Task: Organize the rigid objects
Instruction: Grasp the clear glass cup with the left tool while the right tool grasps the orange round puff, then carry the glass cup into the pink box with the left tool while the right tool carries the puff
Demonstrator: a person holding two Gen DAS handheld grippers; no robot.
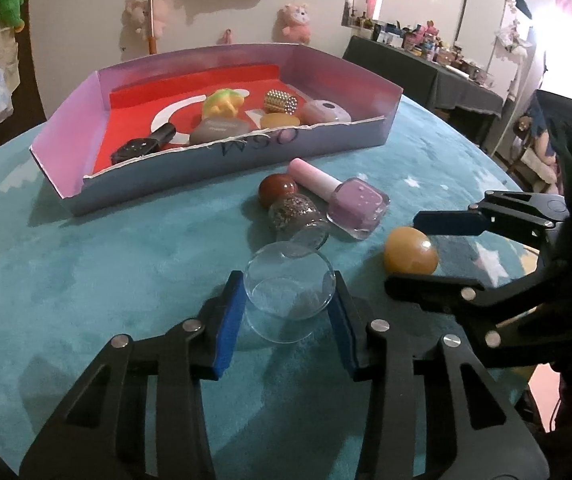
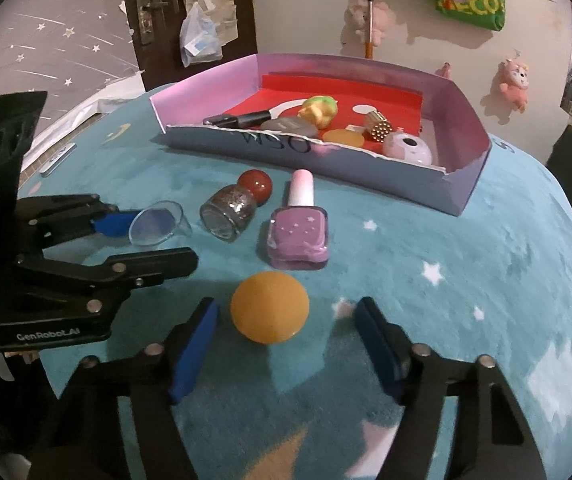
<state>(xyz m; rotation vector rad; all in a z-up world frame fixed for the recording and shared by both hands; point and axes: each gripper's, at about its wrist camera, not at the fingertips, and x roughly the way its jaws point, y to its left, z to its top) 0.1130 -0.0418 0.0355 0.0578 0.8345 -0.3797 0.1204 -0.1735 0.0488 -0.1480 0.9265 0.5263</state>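
A small clear glass cup lies on the teal cloth, and the blue pads of my left gripper press on both its sides. From the right wrist view that left gripper holds the cup at the left. An orange ball rests between the fingers of my right gripper, with a gap on each side, so it is open. Beyond them lie a purple nail polish bottle, a glitter bottle and a red-brown ball. The lilac cardboard box stands behind.
The box has a red floor and holds a black watch, a grey stone, a yellow-green toy, a gold studded piece and other small things. The round table's edge curves close on the left and right.
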